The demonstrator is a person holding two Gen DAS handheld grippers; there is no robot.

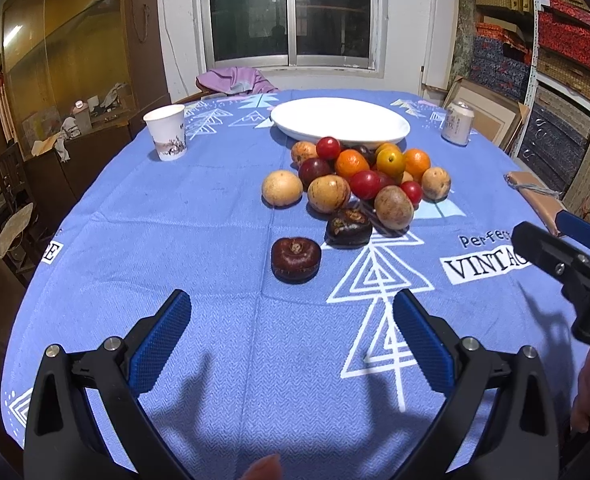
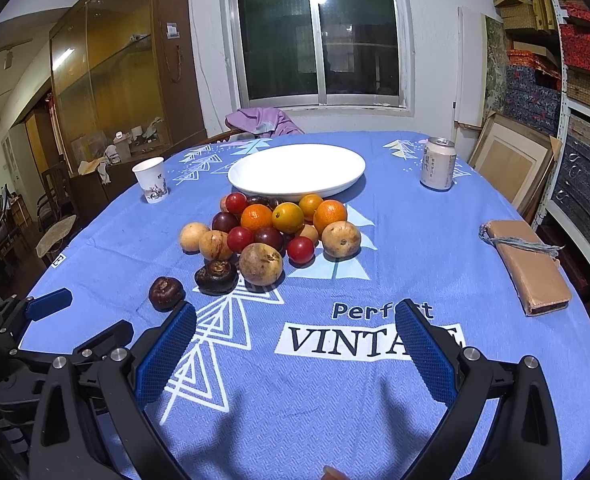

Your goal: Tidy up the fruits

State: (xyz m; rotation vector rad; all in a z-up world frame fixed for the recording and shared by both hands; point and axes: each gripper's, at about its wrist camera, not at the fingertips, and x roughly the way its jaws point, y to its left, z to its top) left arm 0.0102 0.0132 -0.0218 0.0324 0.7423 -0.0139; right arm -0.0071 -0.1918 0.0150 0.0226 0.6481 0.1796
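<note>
Two dark, flattened brown-purple fruits lie ahead of my left gripper [image 1: 291, 344], whose blue-padded fingers stand wide apart and hold nothing above the blue patterned tablecloth [image 1: 143, 216]. The nearer dark fruit [image 1: 296, 260] sits alone, straight ahead; the second dark fruit [image 1: 349, 227] touches the heaped pile of tan, orange, red and purple round fruits [image 1: 359, 178] beyond it. Farther still is the empty white oval plate [image 1: 340, 122], with the pile just in front of its rim. I judge the main risk to be nudging the heap: round fruits could roll off across the cloth. A white paper cup [image 1: 167, 132] stands far off to my left, a pale drink can [image 1: 458, 123] far right.

From my right gripper [image 2: 295, 350], also spread wide and empty, the lone dark fruit [image 2: 166, 293] lies ahead to the left, just beside my left finger [image 2: 167, 356]. My left gripper [image 2: 51, 320] crowds that side, so both reaching there could collide. A brown wrapped bundle [image 2: 529, 266] lies to my right.
</note>
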